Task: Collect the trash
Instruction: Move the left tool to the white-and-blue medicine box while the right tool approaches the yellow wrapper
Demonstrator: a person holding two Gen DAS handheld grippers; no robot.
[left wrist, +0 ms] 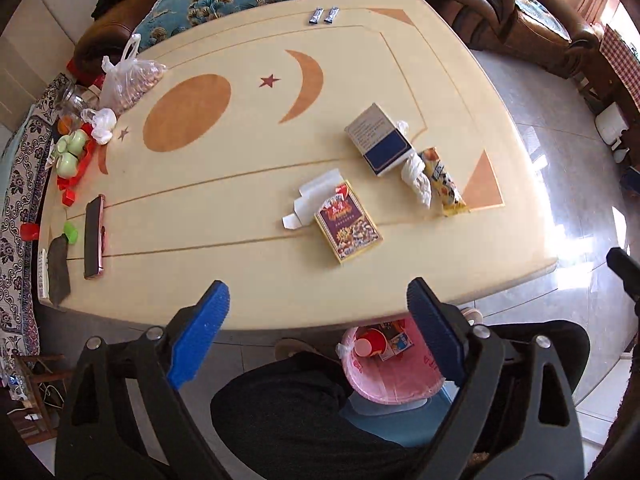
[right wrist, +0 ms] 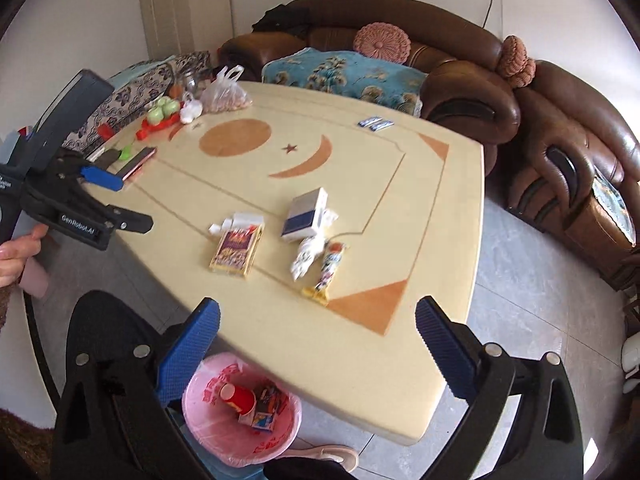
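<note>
A cream tabletop [left wrist: 248, 280] inlaid with an orange oval, crescent and star fills the view. Along its left edge lie a pink-cased phone [left wrist: 94, 236], a clear plastic bag of nuts [left wrist: 132, 80], a glass jar [left wrist: 74, 100] and pale green cups [left wrist: 70, 152]. A brown leather sofa [right wrist: 472, 92] with a teal patterned throw [right wrist: 344, 74] stands behind.

We hold the left gripper [left wrist: 318, 300] and right gripper [right wrist: 318, 320] tilted downward, jaws spread wide and empty; a hand [right wrist: 16, 254] at nine o'clock.
</note>
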